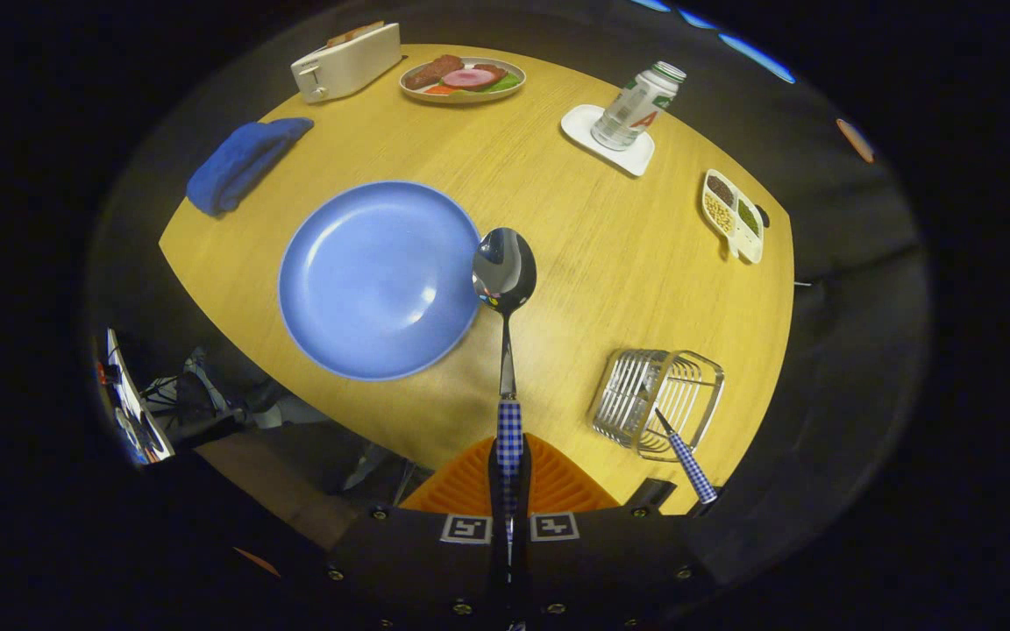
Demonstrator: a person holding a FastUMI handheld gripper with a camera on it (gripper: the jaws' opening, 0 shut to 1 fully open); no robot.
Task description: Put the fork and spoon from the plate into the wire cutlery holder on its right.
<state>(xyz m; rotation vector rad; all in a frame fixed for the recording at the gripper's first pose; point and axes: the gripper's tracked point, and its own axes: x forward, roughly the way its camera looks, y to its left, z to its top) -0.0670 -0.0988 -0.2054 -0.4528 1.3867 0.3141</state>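
Steel and a blue-checked handle: the spoon (505, 289) stood straight out ahead of the gripper (509, 464), whose two fingers were closed on the handle from either side. Its bowl hung just past the right rim of the blue plate (365, 280), raised above the wooden table (610, 263). That plate, ahead and to the left of the jaws, held nothing.

Ahead and to the right of the fingers sat the wire cutlery holder (658, 399). Inside it leaned the fork (685, 460), its checked handle sticking out over the near rim towards the gripper; the tines were hidden among the wires.

Far beyond the jaws a second plate (463, 79) carried sliced meat and some green and orange pieces. Left of it stood a white toaster (345, 61) with bread showing in the slot. Far ahead to the right, a bottle (638, 107) stood on a white coaster (608, 138), and further right a divided white dish (732, 216) held dark, pale and green grains, each in its own compartment. A folded blue cloth (242, 162) lay left of the blue plate.
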